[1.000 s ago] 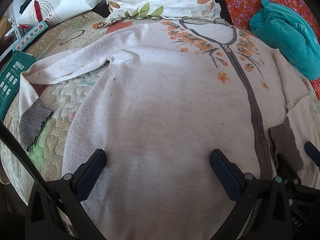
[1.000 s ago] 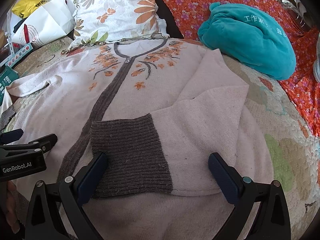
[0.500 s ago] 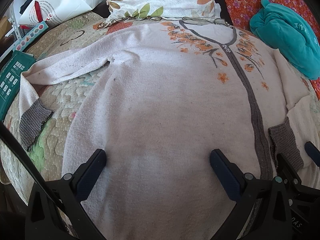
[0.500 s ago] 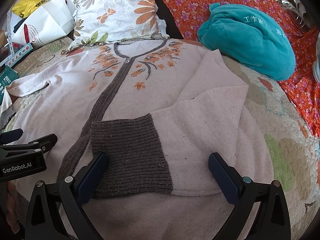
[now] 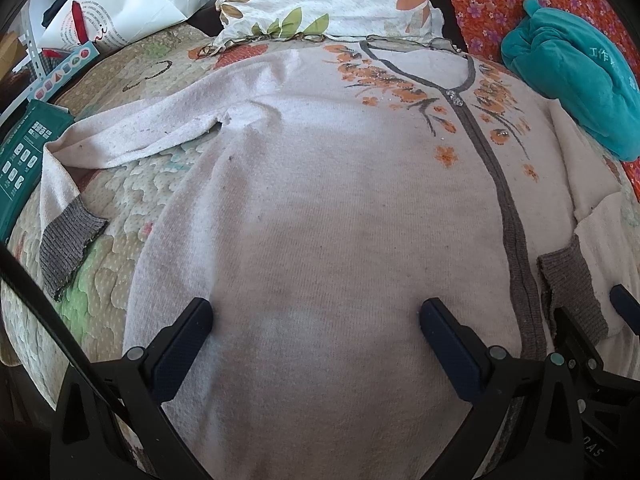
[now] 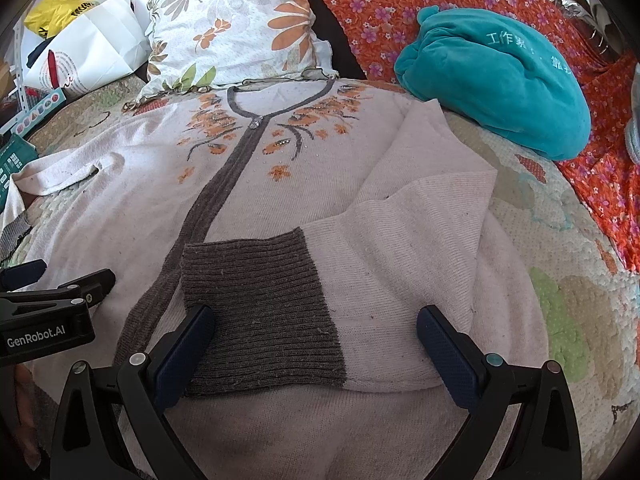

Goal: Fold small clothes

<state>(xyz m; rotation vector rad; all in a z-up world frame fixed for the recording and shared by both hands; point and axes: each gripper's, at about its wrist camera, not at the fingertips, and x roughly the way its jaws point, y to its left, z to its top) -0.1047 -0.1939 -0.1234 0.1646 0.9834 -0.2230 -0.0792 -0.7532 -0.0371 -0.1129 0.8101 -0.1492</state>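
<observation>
Hovering with jaws spread wide and gripping nothing: right gripper (image 6: 314,332) over the grey ribbed cuff (image 6: 260,312) of the sleeve folded across the cardigan (image 5: 328,240), left gripper (image 5: 316,320) over that cardigan's plain lower front, pads close above the knit or perhaps touching it, hard to say. Comparing with the pictures from a second ago, finding nothing shifted: same cuff position, same gripper positions, no new crease. Reading that as a pause after the first sleeve fold, with the task barely under way. Lying flat on the quilted bedspread (image 5: 116,240), zip side up. Spreading out left of the cardigan's body, unfolded, the other sleeve (image 5: 132,140), its cuff (image 5: 66,244) on the quilt, likely the next piece to bring in. Cutting off the cardigan's hem below both cameras' lower edges, behind the gripper frames. Resting beyond the neckline, a floral pillow (image 6: 236,32); right of the neckline, a teal plush bundle (image 6: 500,84), its printing too blurred to read. Crowding the far left past the loose sleeve, a white paper bag (image 5: 120,12) and a green box (image 5: 20,164), partly cropped.
</observation>
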